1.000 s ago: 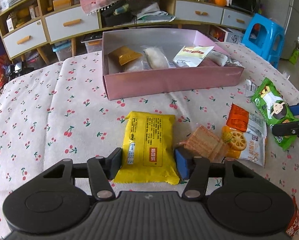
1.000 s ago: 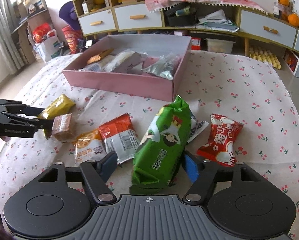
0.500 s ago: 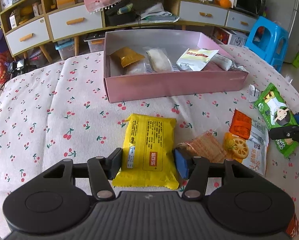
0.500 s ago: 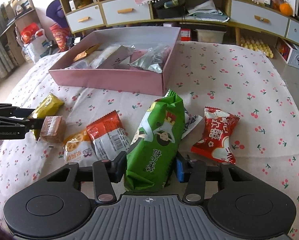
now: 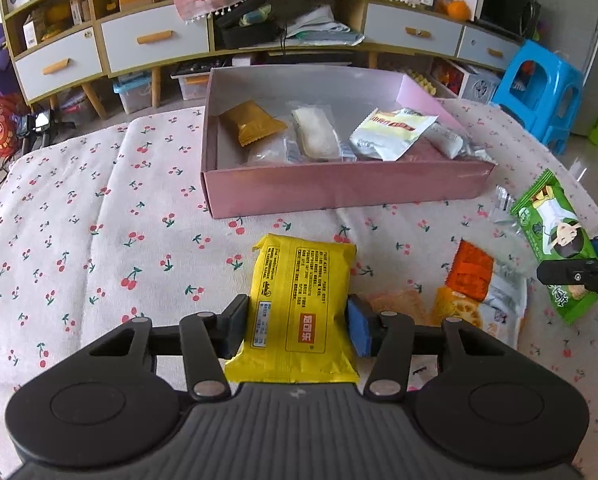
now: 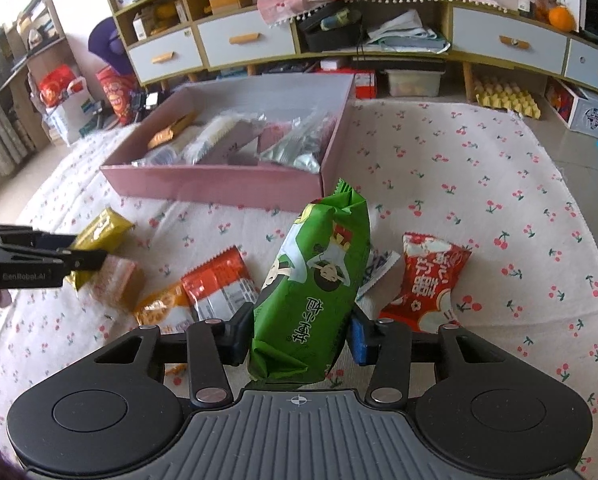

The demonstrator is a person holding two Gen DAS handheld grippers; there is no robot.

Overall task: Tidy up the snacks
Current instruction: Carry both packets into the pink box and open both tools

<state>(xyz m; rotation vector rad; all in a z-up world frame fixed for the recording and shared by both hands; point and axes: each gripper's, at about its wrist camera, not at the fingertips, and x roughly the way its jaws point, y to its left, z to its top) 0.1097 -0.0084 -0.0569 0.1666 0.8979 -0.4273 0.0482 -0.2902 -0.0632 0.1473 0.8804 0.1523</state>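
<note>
- The yellow packet (image 5: 301,314) sat between the fingers of my left gripper (image 5: 295,330), both pads pressed against its long sides near the rear end. I took it there, in my judgement, so most of the packet pointed forward toward the pink box (image 5: 339,190).
- Whether it was clear of the cherry-print cloth (image 5: 99,240) I could not tell.
- My right gripper (image 6: 299,340) was closed on the green packet (image 6: 317,292), gripped low across its width. The front end stood raised above the cloth, so I judged it lifted.
- The pink box lay straight ahead of both grippers, open-topped, with several snacks already inside; it was the evident destination.
- Loose on the cloth remained a clear-wrapped wafer (image 6: 117,280), an orange-and-white packet (image 6: 219,284), an orange biscuit packet (image 6: 163,310) and a red packet (image 6: 427,280), all lying flat near the grippers.
- Risk noted: both packets were soft and held only by their sides, so either could slip in transit.
</note>
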